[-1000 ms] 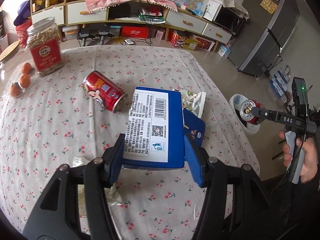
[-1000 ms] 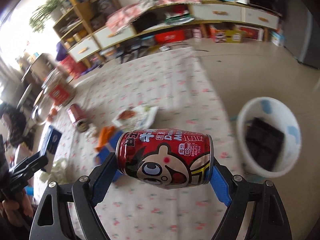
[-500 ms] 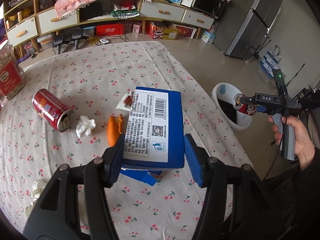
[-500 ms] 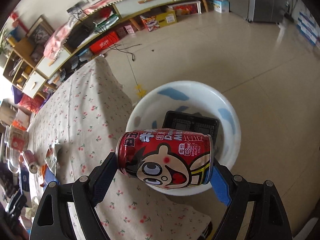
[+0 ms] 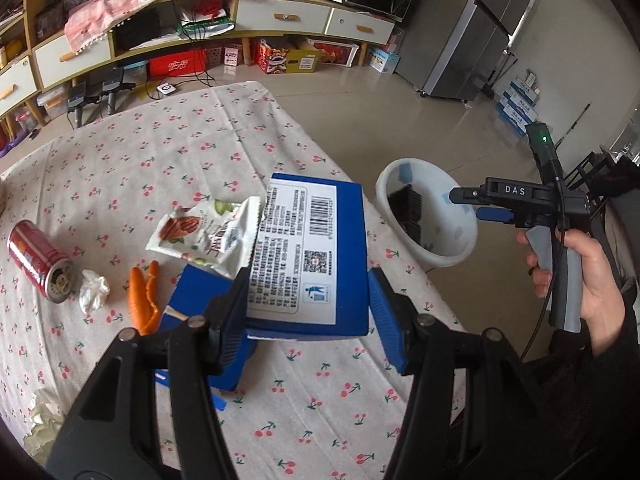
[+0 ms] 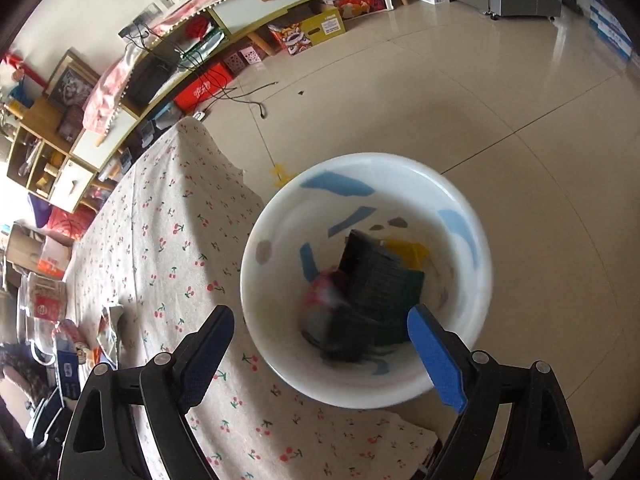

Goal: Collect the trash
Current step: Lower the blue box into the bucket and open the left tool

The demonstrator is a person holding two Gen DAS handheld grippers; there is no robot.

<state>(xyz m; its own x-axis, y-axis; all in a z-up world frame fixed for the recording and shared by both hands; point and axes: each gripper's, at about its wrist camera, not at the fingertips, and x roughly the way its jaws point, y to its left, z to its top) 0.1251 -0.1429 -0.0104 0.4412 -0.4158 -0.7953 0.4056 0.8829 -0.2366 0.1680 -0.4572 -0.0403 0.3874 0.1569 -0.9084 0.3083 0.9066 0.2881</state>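
Note:
My left gripper (image 5: 306, 316) is shut on a blue box (image 5: 312, 256) with a white barcode label, held above the table. My right gripper (image 6: 320, 354) is open and empty above the white bin (image 6: 256, 256) on the floor; it also shows in the left wrist view (image 5: 466, 204). A blurred red can (image 6: 324, 296) lies inside the bin beside a black tray (image 6: 380, 280). On the table lie a red can (image 5: 40, 266), a snack wrapper (image 5: 204, 232), orange peel (image 5: 144, 300), a crumpled tissue (image 5: 94, 290) and a second blue box (image 5: 200, 304).
The table with the cherry-print cloth (image 5: 160, 160) ends at its right edge close to the white bin (image 5: 464, 240). More crumpled paper (image 5: 42, 412) lies at the table's left front. Shelves and a grey fridge (image 5: 480, 28) stand at the far wall.
My right gripper opened and let go of the red cartoon can, which dropped into the bin. My left gripper carried the blue box further to the right, toward the bin.

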